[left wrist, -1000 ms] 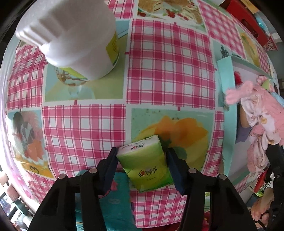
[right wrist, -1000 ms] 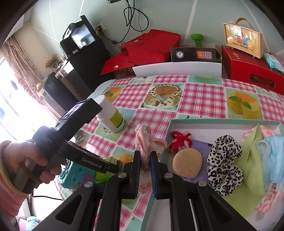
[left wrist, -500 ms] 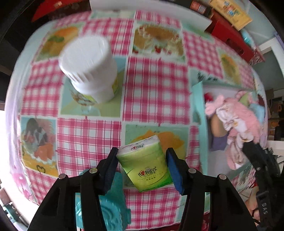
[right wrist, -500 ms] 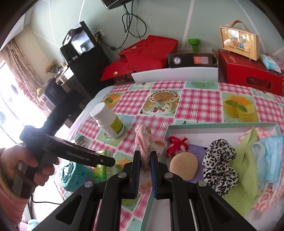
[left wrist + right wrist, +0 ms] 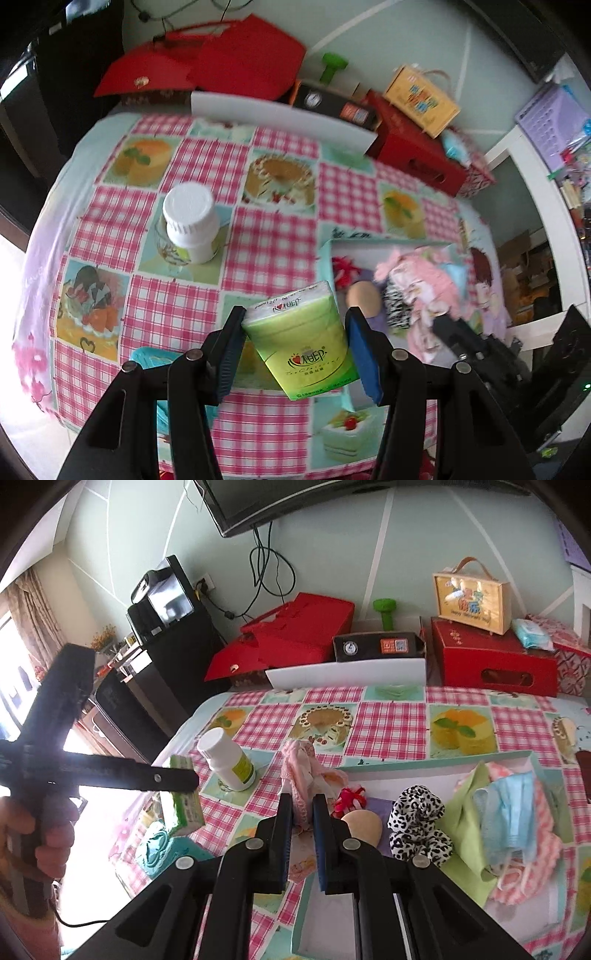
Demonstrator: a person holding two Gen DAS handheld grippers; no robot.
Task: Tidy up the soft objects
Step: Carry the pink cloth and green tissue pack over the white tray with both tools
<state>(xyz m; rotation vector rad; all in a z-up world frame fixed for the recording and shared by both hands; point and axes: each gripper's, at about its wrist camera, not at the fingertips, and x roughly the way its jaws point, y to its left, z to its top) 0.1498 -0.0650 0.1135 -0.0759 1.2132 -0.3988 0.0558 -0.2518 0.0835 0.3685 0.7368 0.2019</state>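
My left gripper [image 5: 295, 332] is shut on a green tissue pack [image 5: 301, 341] and holds it above the checked tablecloth, left of the teal box [image 5: 327, 254]. The pack also shows in the right wrist view [image 5: 183, 797]. My right gripper [image 5: 302, 808] is shut on a pink frilly cloth [image 5: 301, 768], held over the teal box's [image 5: 406, 766] left edge. The box holds a red bow [image 5: 351, 798], a tan round puff [image 5: 364, 825], a leopard scrunchie [image 5: 419, 821], a green cloth [image 5: 467, 814] and a blue mask [image 5: 511, 814].
A white bottle [image 5: 190, 223] stands on the table at left; it also shows in the right wrist view [image 5: 229, 758]. A teal object [image 5: 149, 360] lies at the near left edge. Red boxes [image 5: 495, 662], a white board [image 5: 347, 674] and a yellow bag [image 5: 472, 596] line the far side.
My left gripper has risen and tilted up with the tissue pack, so the bottle and table look farther off. My right gripper has kept its hold on the pink cloth and lifted slightly.
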